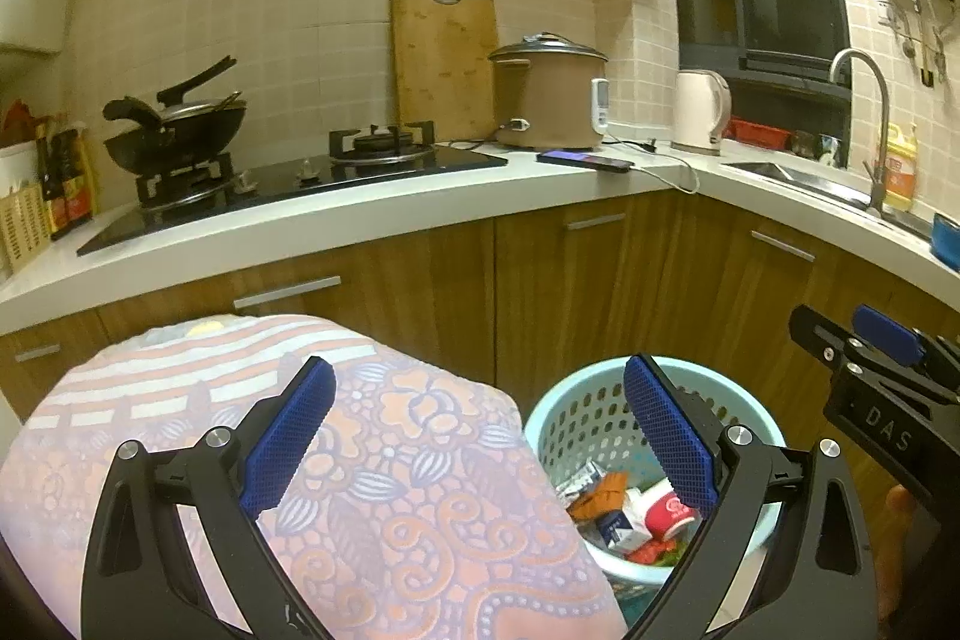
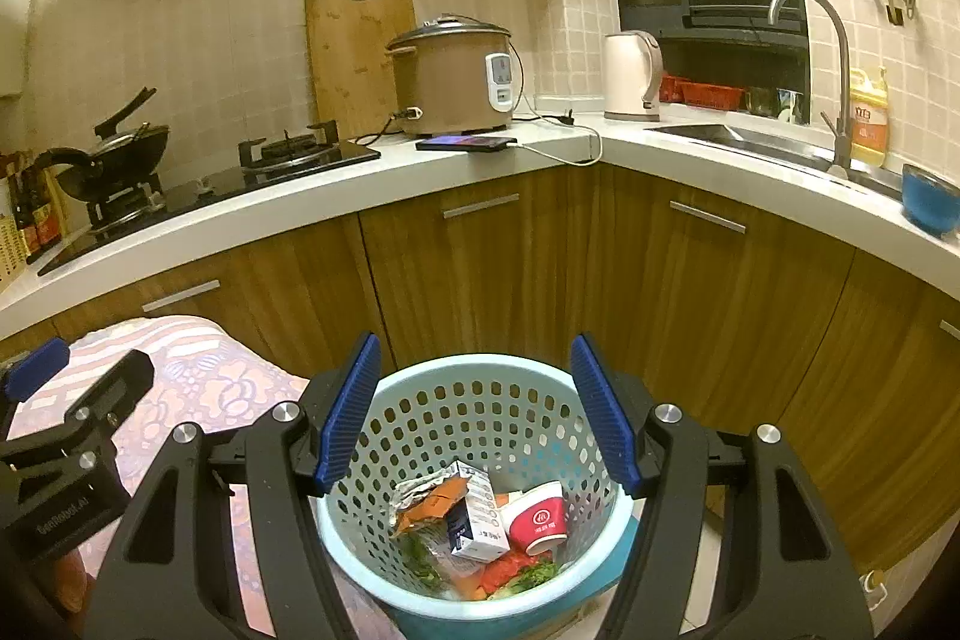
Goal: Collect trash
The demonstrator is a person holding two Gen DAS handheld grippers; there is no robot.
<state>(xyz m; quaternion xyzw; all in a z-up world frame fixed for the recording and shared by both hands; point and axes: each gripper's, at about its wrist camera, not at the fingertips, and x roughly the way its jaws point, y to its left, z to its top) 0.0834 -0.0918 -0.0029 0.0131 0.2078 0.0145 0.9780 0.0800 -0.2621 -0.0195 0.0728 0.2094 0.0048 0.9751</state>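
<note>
Kitchen: you face an L-shaped white desk (image 2: 456, 184) over wooden cabinets, with a gas hob, rice cooker (image 2: 453, 76) and kettle (image 2: 631, 75) on top.
Basket: a pale blue perforated basket (image 2: 420, 400) stands on the floor before the cabinets, beside a floral cloth (image 1: 390, 460).
Trash: a red paper cup (image 2: 538, 520), a small carton (image 2: 477, 517) and a crumpled wrapper (image 2: 426, 502) lie inside it.
Your right gripper (image 2: 474, 418): jaws apart over the basket, holding nothing.
Your left gripper (image 1: 477, 436): jaws wide apart, empty, over the cloth and basket rim.

At your twelve o'clock, perforated pale-blue plastic basket (image 2: 474, 418), at ten, patterned pink woven cloth (image 1: 372, 436), beyond, wood-grain cabinet doors (image 2: 510, 268), glossy white countertop (image 2: 420, 178).
</note>
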